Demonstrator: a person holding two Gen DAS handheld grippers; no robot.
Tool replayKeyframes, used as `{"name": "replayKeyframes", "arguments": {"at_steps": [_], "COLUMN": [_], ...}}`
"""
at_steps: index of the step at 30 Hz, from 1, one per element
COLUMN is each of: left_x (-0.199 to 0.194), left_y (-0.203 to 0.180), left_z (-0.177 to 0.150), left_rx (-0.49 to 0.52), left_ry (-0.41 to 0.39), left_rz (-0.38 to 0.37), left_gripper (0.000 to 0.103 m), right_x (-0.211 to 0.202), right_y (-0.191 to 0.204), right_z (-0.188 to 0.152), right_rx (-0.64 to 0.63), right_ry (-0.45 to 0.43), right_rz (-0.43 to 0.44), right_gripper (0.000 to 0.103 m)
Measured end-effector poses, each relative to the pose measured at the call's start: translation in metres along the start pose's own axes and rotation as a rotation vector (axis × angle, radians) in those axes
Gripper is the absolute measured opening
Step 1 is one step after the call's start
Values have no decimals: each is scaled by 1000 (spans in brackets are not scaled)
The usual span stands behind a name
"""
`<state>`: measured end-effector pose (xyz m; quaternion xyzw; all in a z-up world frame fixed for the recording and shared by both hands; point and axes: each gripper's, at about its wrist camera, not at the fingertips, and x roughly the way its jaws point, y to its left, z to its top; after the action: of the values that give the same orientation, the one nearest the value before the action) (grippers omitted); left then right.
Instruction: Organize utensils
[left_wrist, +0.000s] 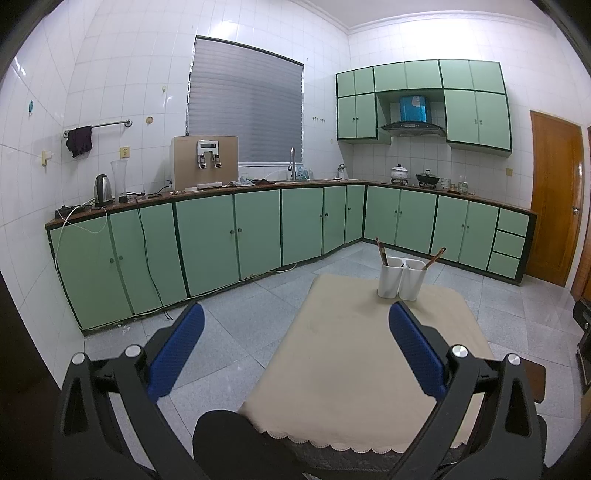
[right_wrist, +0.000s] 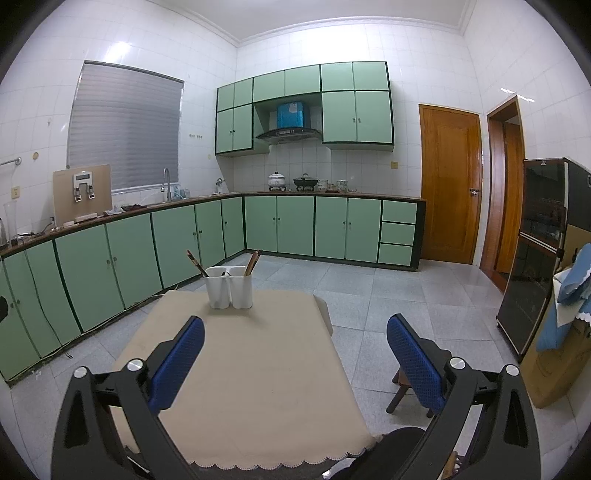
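A white two-compartment utensil holder (left_wrist: 402, 279) (right_wrist: 229, 287) stands at the far end of a table with a beige cloth (left_wrist: 354, 369) (right_wrist: 243, 376). Brown chopsticks lean out of its left compartment (left_wrist: 381, 252) (right_wrist: 195, 263) and its right compartment (left_wrist: 434, 257) (right_wrist: 253, 262). My left gripper (left_wrist: 295, 314) is open and empty, held above the near half of the table. My right gripper (right_wrist: 295, 325) is open and empty too, well short of the holder.
Green cabinets (left_wrist: 207, 236) under a worktop run along the far walls. A wooden stool (right_wrist: 400, 391) stands to the table's right. A dark cabinet (right_wrist: 532, 258) and a cardboard box (right_wrist: 557, 362) stand at far right. Dark knees show at the near table edge (left_wrist: 229, 439).
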<state>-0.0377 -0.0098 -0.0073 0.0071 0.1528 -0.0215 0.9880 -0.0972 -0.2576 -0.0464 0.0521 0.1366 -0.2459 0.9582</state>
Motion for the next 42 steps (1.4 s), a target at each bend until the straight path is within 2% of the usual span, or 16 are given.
{"name": "replayKeyframes", "arguments": {"at_steps": [42], "left_x": [0], "left_y": [0], "left_z": [-1], "left_rx": [-2], "left_ry": [-1], "left_rz": [-1], "left_gripper": [97], "right_x": [-1], "right_y": [-3], "right_z": [-1], "right_rx": [0], "right_ry": [5], "right_rz": [1], "right_gripper": [97]}}
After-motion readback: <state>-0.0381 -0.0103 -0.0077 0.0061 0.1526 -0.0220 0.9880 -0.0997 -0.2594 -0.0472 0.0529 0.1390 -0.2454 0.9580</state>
